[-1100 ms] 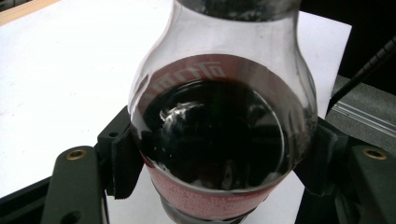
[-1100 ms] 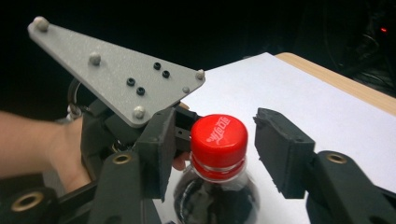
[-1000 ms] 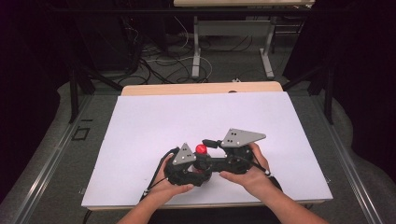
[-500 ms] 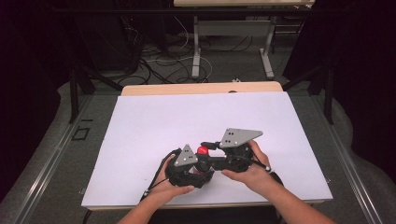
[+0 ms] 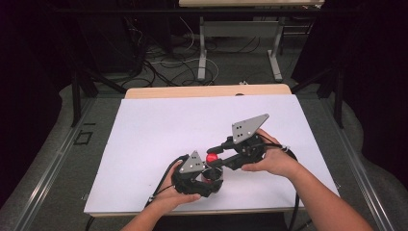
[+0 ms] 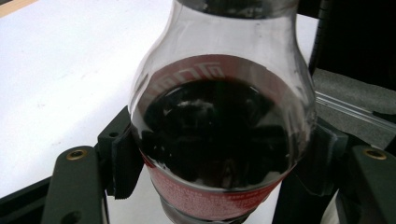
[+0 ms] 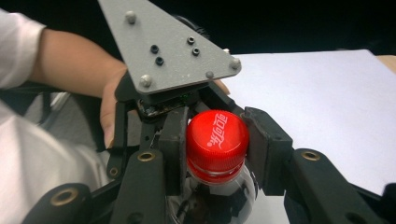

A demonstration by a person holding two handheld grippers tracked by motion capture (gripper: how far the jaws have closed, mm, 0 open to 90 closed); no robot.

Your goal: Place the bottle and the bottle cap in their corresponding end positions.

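White paper is covering the table (image 5: 144, 125), and near its front edge, a little left of centre, I am holding the bottle (image 6: 219, 140) upright — dark drink inside, red label around its body. Its red cap (image 7: 215, 140) is pointing straight up, so the long axis is standing vertical.

My left gripper (image 5: 199, 175) is clenching the bottle's lower body from the near side, both pads pressing on the label. My right gripper (image 7: 212, 140) is reaching in from the right and slightly far side, jaws clamped on the cap, one pad on each flank. So the cap is lying dead between my right jaws, and the twist I am judging to come next is turning about that upright axis, with the left claw bracing below.

Compared with a second ago, my right hand (image 5: 269, 161) is sitting farther right and a touch higher, its grey plate (image 5: 248, 126) tilting more steeply; its jaws have just been closing onto the cap. My left hand (image 5: 175, 197) is resting where it was.
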